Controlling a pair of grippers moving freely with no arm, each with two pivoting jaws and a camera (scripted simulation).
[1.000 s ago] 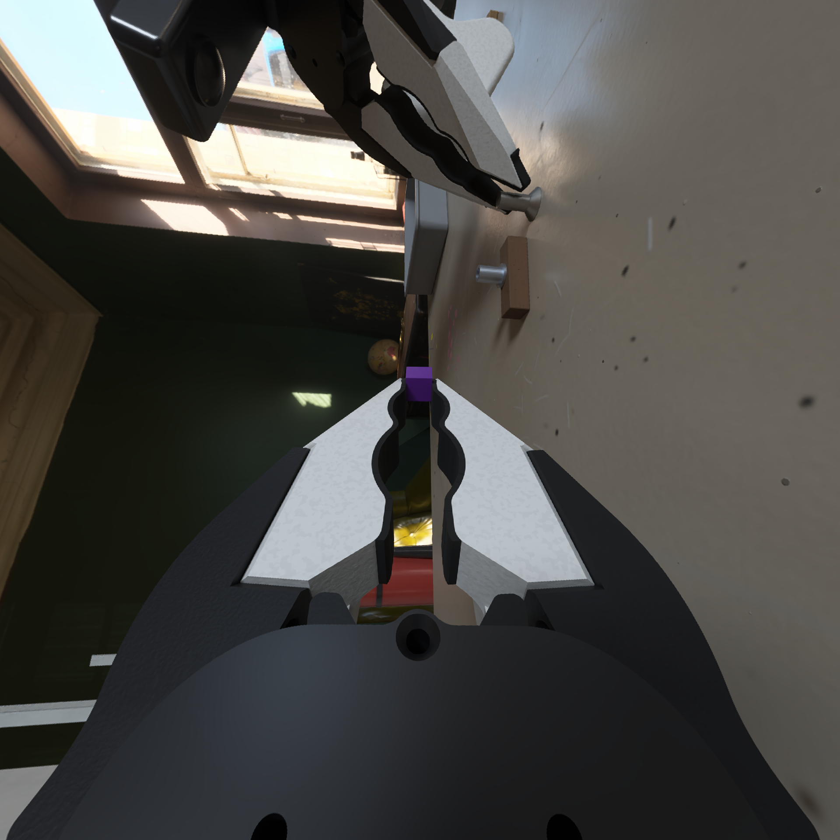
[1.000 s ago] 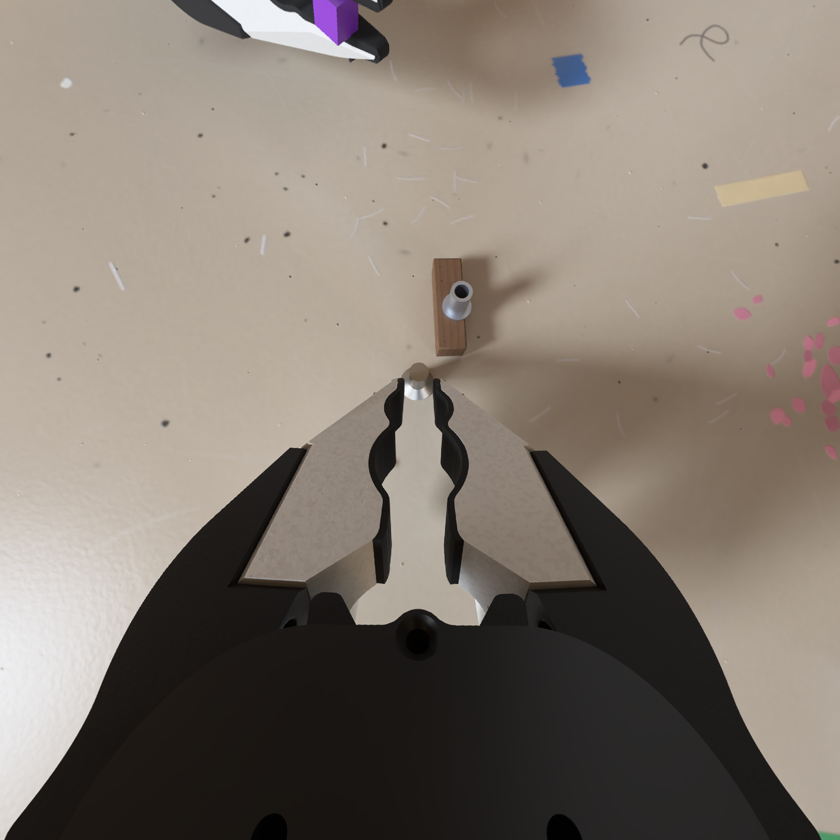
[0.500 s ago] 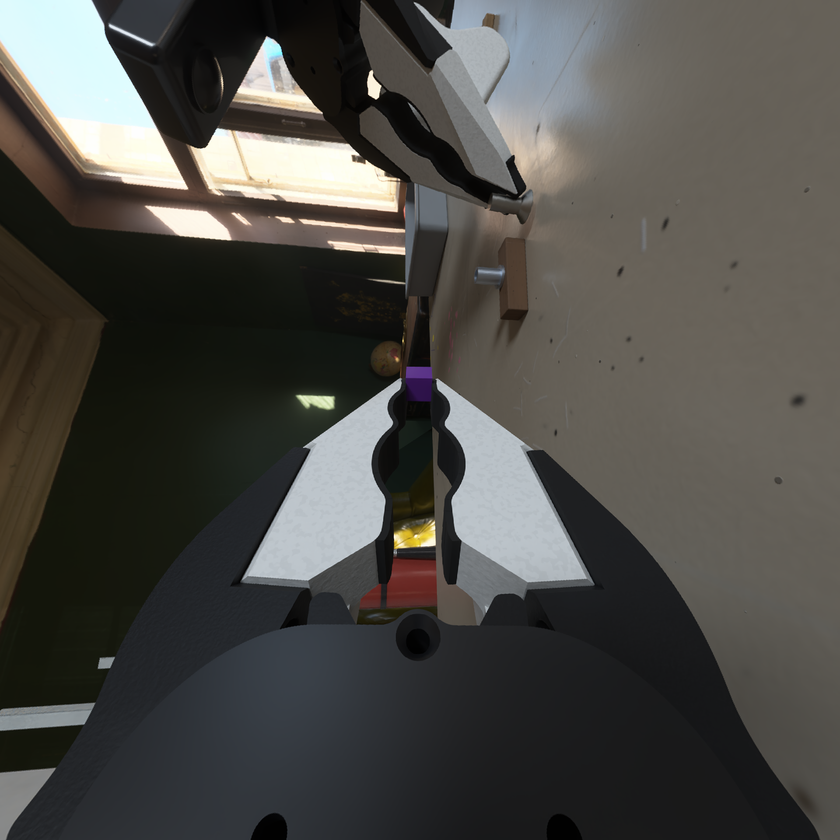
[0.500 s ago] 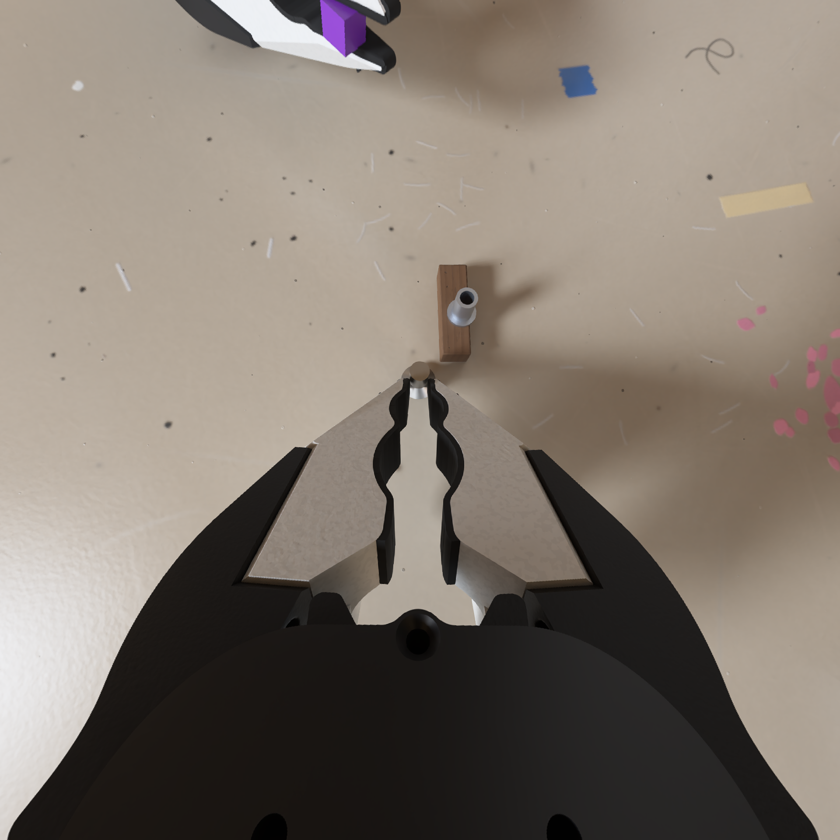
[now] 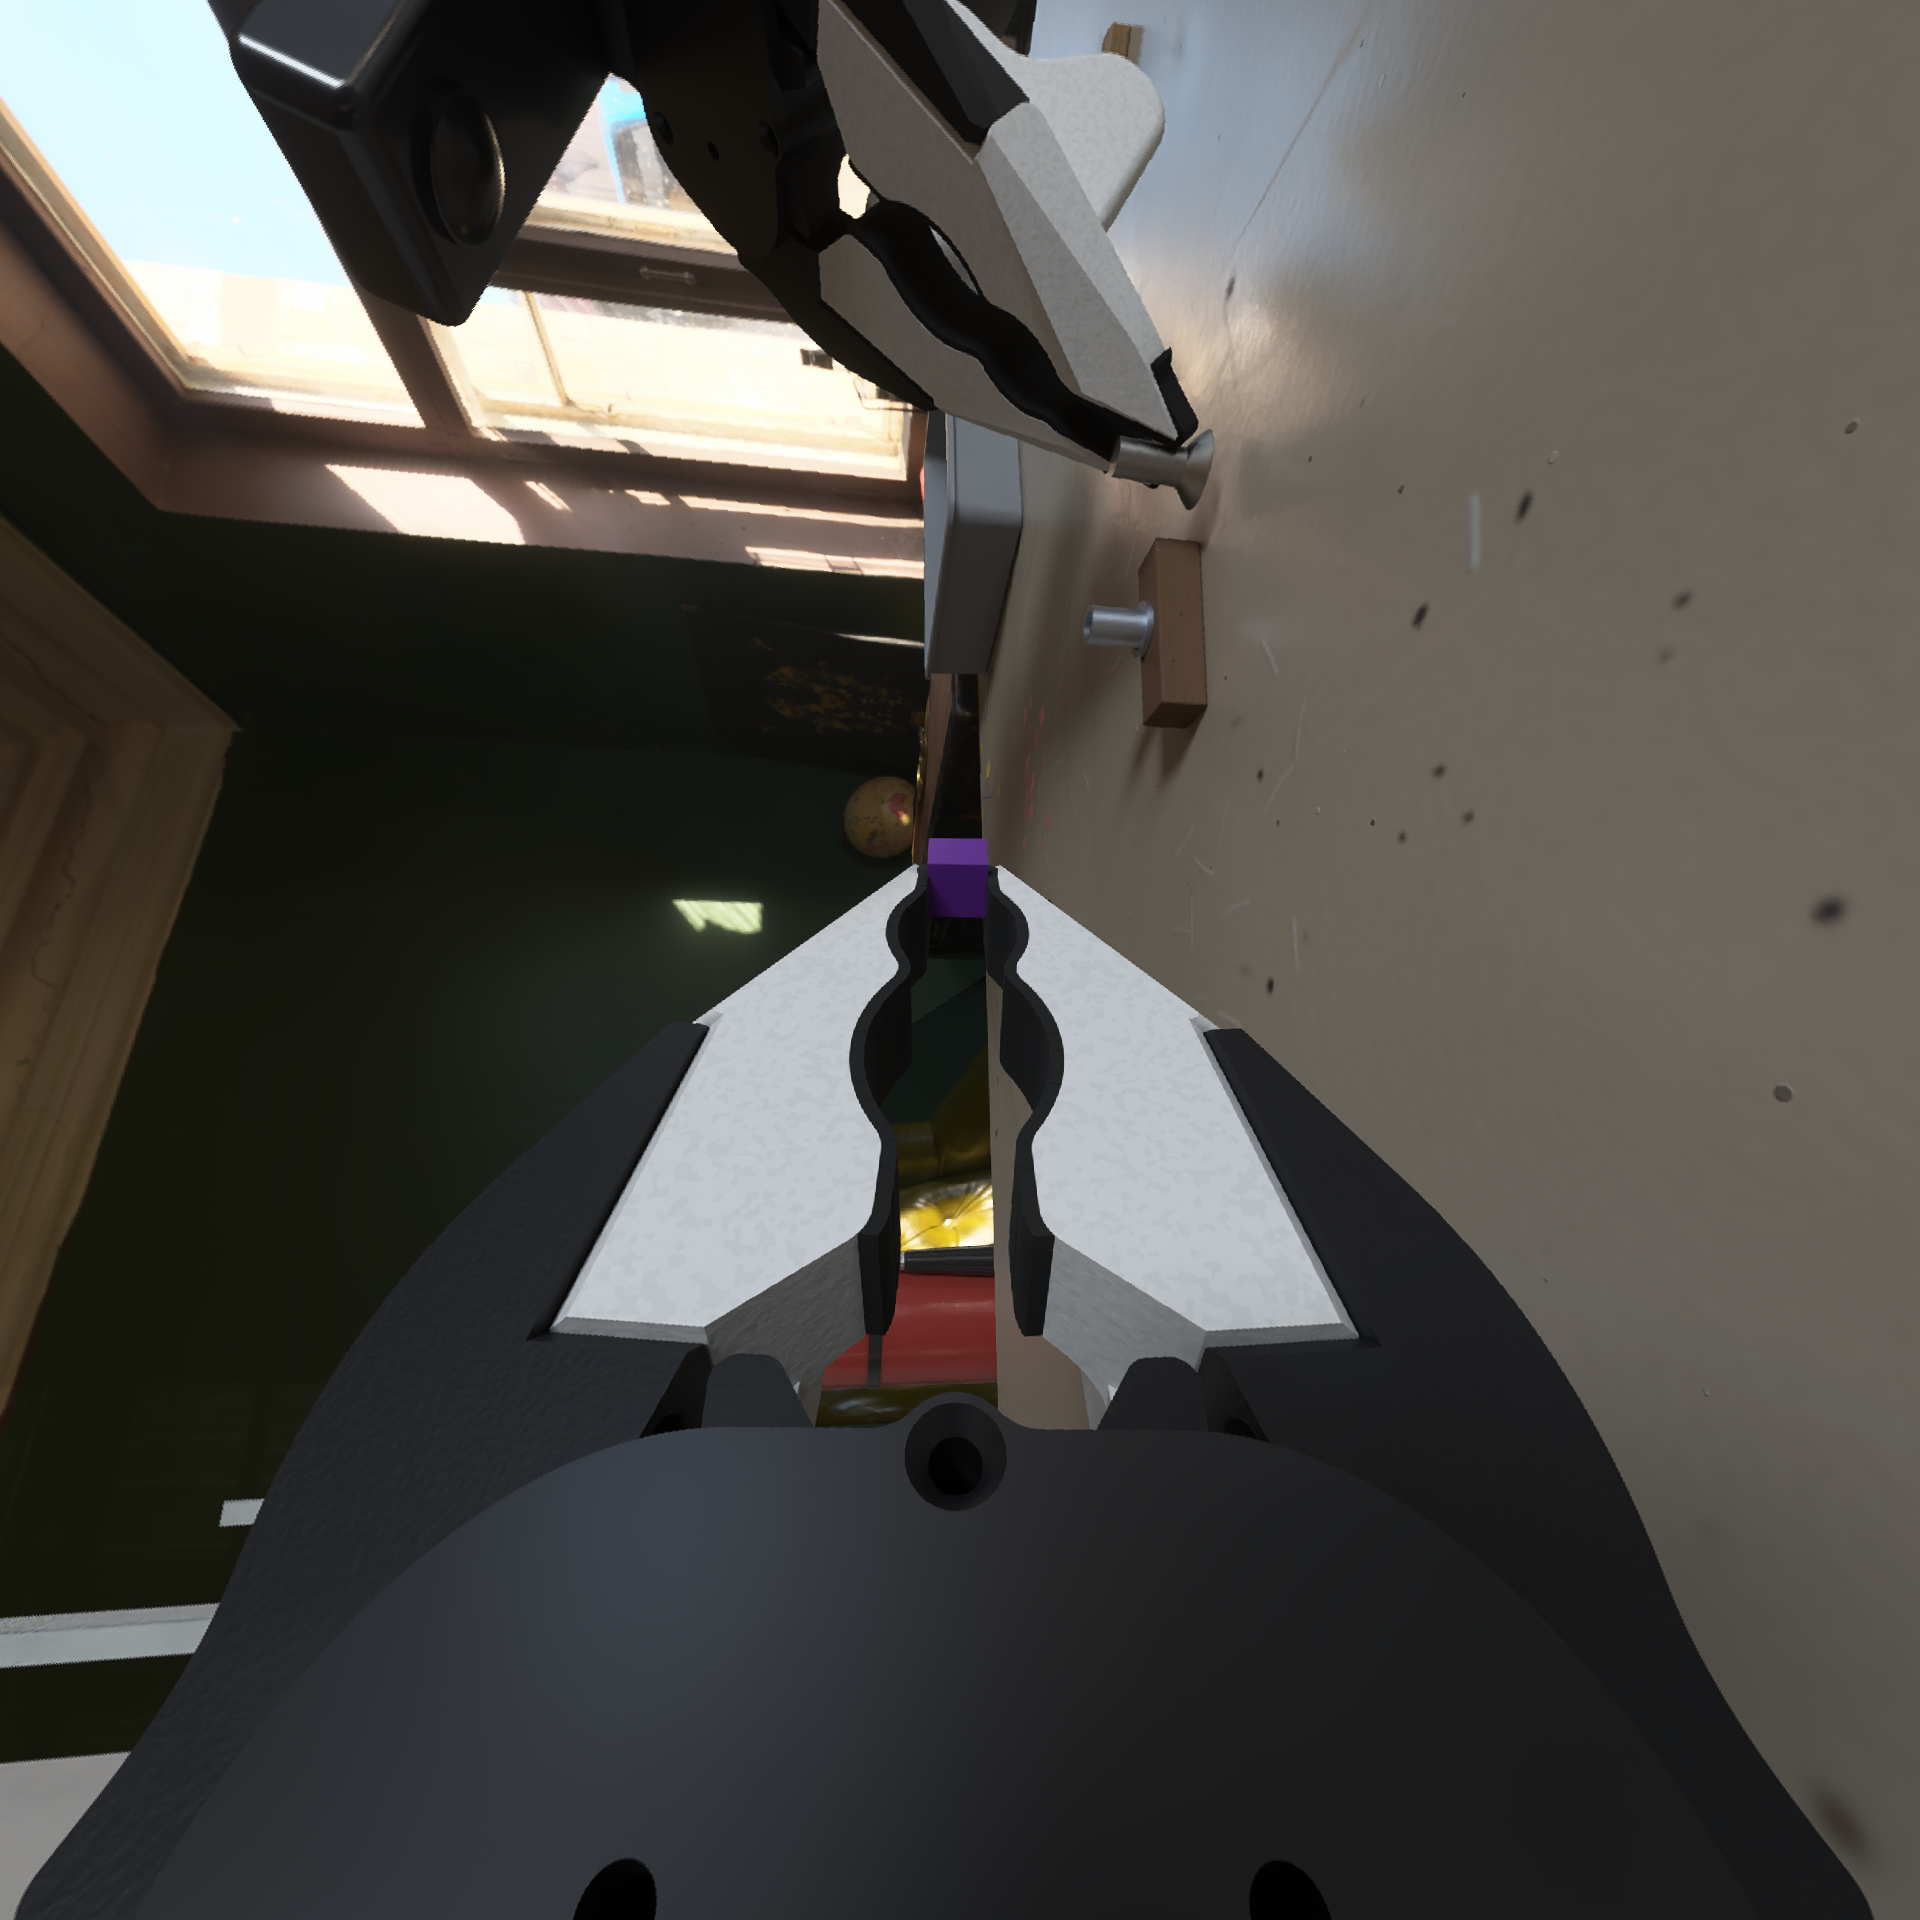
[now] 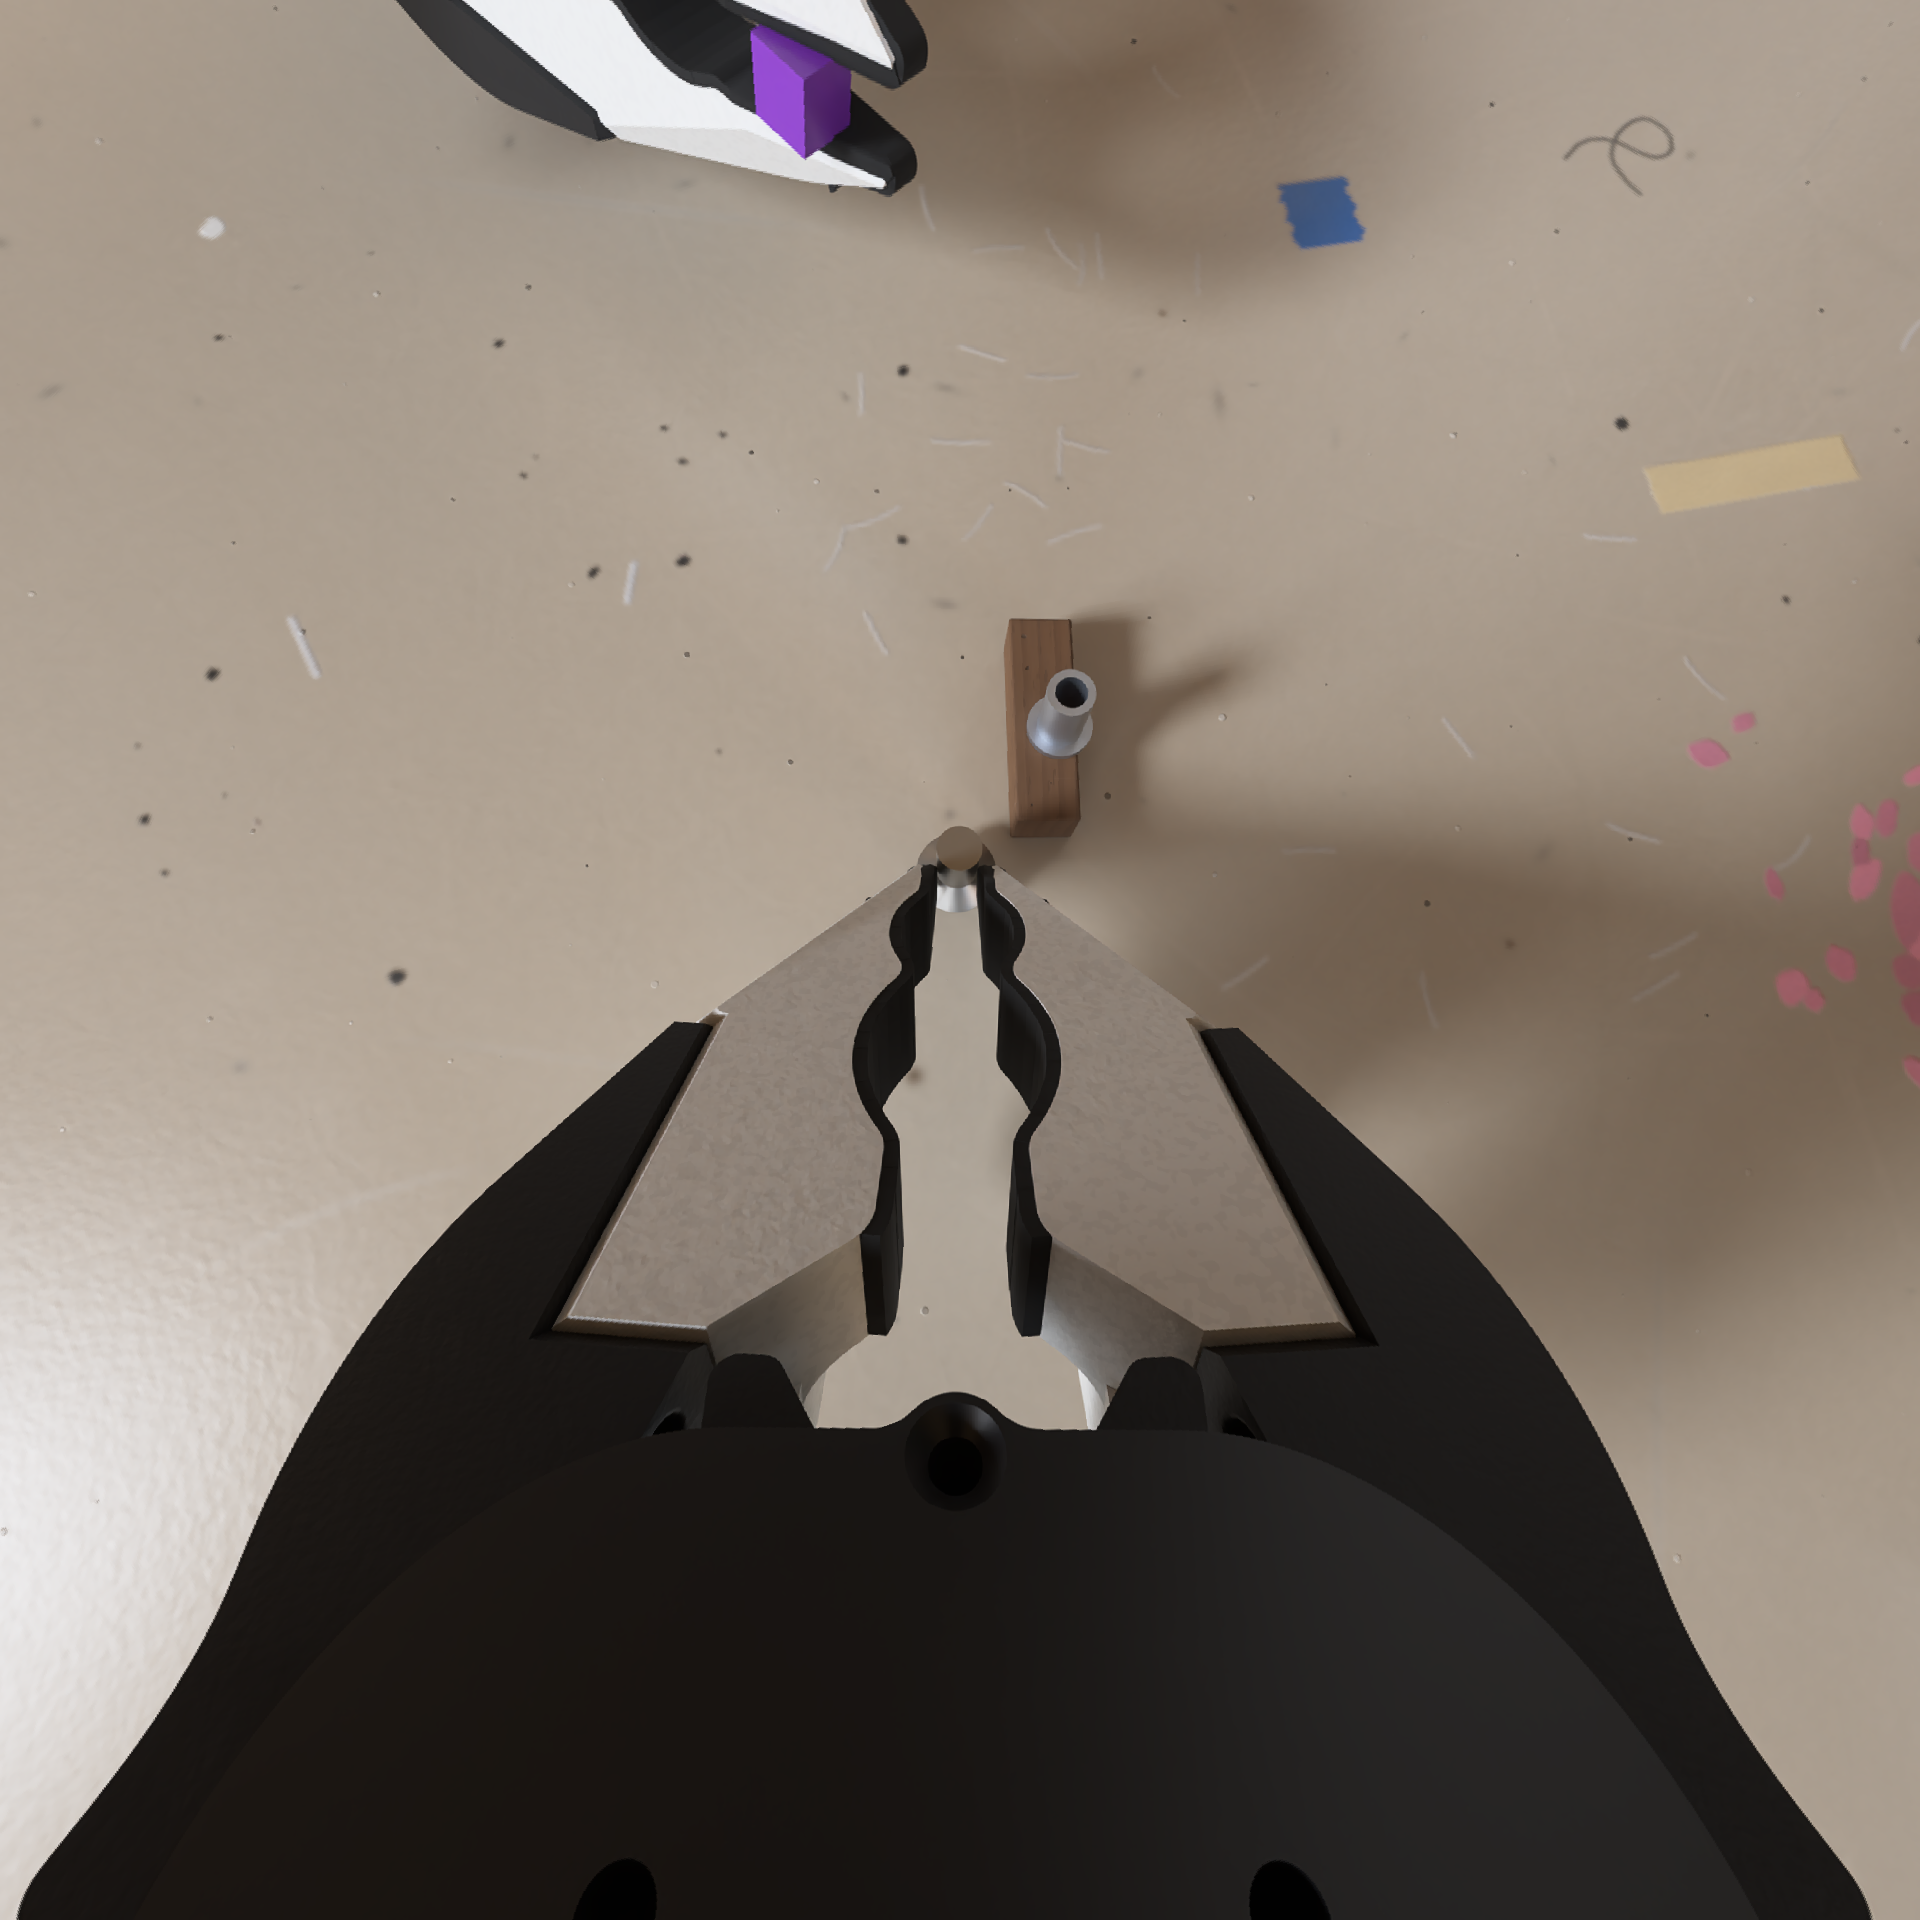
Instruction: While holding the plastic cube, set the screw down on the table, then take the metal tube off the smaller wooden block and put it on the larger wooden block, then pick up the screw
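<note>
The left gripper (image 5: 956, 883) had its fingers pinched on the purple plastic cube (image 5: 956, 891) at the very tips, held clear above the table (image 5: 1558, 1143). In the right wrist view the same cube (image 6: 798, 94) sat between those fingers at the top edge, well apart from the block.

The right gripper (image 6: 957, 871) pointed down at the table (image 6: 416, 727), its fingers closed on the shank of the screw (image 6: 957, 862), head downward. From the left wrist view the screw (image 5: 1164, 468) had its flat head at or just off the table surface; whether it touched could not be told for certain.

Just beyond the screw lay the smaller wooden block (image 6: 1039, 727), flat on the table, with the metal tube (image 6: 1062, 712) standing upright on it. Seen from the left, the tube (image 5: 1120, 627) stood on the block (image 5: 1172, 634), near the screw but apart from it. A second piece of wood (image 5: 1122, 40), probably the larger wooden block, peeked out behind the right gripper (image 5: 1143, 442).
</note>
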